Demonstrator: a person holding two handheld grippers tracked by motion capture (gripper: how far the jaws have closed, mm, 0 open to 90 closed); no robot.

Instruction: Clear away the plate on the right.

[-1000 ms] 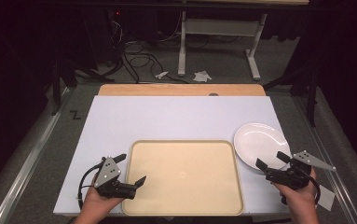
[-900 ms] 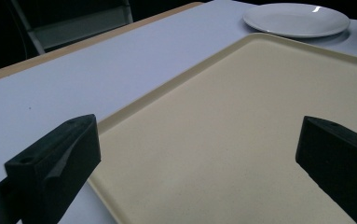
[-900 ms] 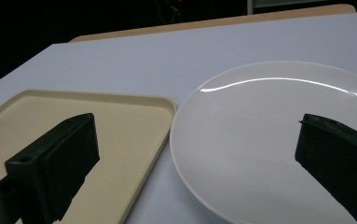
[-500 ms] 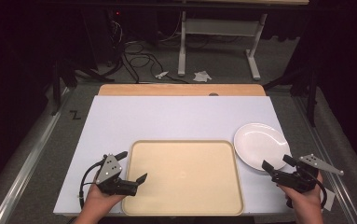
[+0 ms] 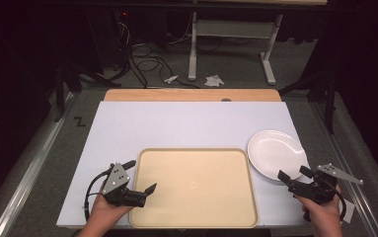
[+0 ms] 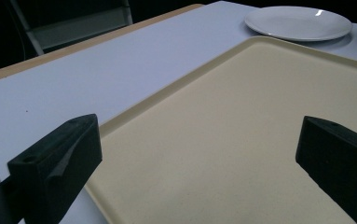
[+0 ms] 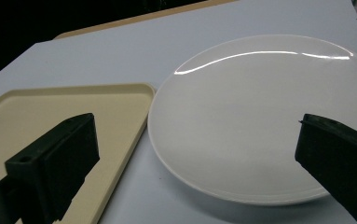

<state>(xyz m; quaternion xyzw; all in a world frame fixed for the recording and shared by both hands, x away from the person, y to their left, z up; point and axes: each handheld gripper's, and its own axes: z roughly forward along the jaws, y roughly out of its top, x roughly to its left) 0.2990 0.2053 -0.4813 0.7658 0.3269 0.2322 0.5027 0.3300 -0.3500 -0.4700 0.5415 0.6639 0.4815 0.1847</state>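
A beige tray (image 5: 194, 197) lies empty at the near middle of the white table (image 5: 186, 123). An empty white plate (image 5: 275, 153) sits just right of the tray's far right corner. My left gripper (image 5: 140, 175) is open over the tray's left rim, holding nothing. In the left gripper view its jaws stand wide apart over the tray (image 6: 241, 116), with the plate (image 6: 297, 22) far off. My right gripper (image 5: 291, 173) is open at the plate's near edge. In the right gripper view the plate (image 7: 260, 121) lies between the spread jaws, with the tray's corner (image 7: 73, 100) at left.
A wooden strip (image 5: 191, 95) borders the table's far edge. Metal rails (image 5: 28, 168) run along both sides. Beyond the table are cables (image 5: 147, 54) and desk legs (image 5: 192, 44) on the floor. Bare white surface stretches across the far half.
My right gripper has drifted slightly right and toward the near edge, still open. The left gripper has hardly moved.
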